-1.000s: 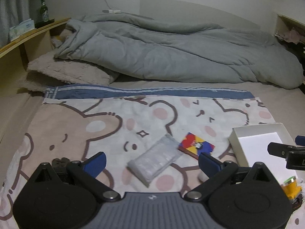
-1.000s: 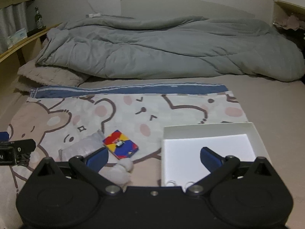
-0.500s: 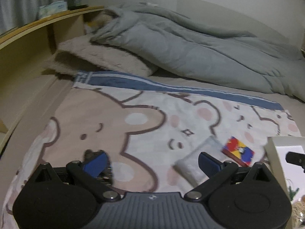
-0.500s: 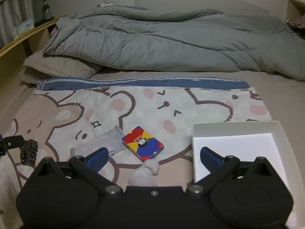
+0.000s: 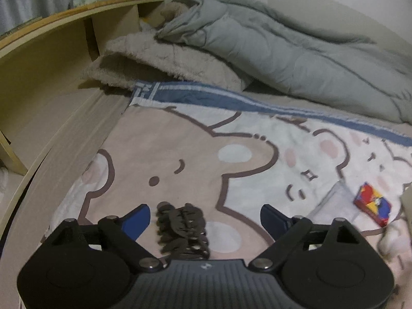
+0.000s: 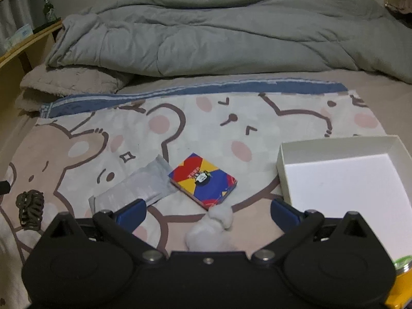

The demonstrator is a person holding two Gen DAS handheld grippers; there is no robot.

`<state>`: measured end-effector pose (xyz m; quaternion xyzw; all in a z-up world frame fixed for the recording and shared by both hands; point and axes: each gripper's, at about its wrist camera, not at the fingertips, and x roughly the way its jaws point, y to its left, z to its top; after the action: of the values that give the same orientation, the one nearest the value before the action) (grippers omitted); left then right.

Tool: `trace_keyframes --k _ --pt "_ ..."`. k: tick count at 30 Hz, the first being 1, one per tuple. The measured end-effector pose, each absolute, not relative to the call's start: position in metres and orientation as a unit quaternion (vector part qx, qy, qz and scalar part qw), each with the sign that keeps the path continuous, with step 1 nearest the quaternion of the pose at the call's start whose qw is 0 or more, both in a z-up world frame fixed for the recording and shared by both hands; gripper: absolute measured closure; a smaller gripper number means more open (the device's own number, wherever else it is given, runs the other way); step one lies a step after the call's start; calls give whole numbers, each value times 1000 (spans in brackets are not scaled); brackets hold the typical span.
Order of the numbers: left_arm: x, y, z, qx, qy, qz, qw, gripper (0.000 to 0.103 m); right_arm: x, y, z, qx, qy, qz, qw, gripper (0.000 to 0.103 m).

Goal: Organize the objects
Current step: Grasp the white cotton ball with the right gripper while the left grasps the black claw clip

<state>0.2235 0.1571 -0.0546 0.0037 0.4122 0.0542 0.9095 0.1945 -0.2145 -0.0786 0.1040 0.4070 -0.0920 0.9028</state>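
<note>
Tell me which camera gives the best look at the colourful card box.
The right wrist view: the colourful card box lies whole and sharp near the middle, on the bear blanket. The left wrist view shows it small, blurred, at the right edge.

A bed (image 6: 381,87) carries everything, with a bear-print blanket (image 6: 195,118) spread over its sheet as the landmark. Beyond the blanket's blue-striped far edge lie a rumpled grey duvet (image 6: 219,33) and a beige fleecy pillow (image 6: 67,82). On the blanket rest a white open box (image 6: 340,149) at its right end, a colourful small box (image 6: 203,180) near its middle, a silvery packet (image 6: 139,188) just left of that, a white fluffy wad (image 6: 213,226) at the near edge, and a dark hair claw (image 6: 29,207) at the left end.
</note>
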Motion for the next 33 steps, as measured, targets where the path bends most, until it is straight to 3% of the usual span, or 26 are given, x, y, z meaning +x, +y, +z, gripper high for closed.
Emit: trace_keyframes --k 5,8,12,15,20,25,29,33 --pt "240 168 -78 1 445 69 893 26 203 -216 -94 133 421 -100 892 1" --pt "249 173 -87 -10 454 81 887 26 209 -219 -106 158 436 -104 880 13" --pt "261 175 -99 -19 468 98 878 27 215 -225 -122 191 461 -125 857 22" --pt "266 174 -109 -17 482 115 868 39 218 -230 -134 218 476 -145 840 31" --pt "269 178 -120 -28 487 126 864 48 224 -237 -148 266 490 -147 817 46" --pt "271 179 -124 -19 486 130 864 49 231 -234 -156 250 496 -136 821 49" --pt "271 175 -122 -4 480 131 867 57 234 -233 -157 241 500 -121 823 63" --pt "270 174 -118 1 480 129 868 57 233 -232 -153 226 504 -107 827 68"
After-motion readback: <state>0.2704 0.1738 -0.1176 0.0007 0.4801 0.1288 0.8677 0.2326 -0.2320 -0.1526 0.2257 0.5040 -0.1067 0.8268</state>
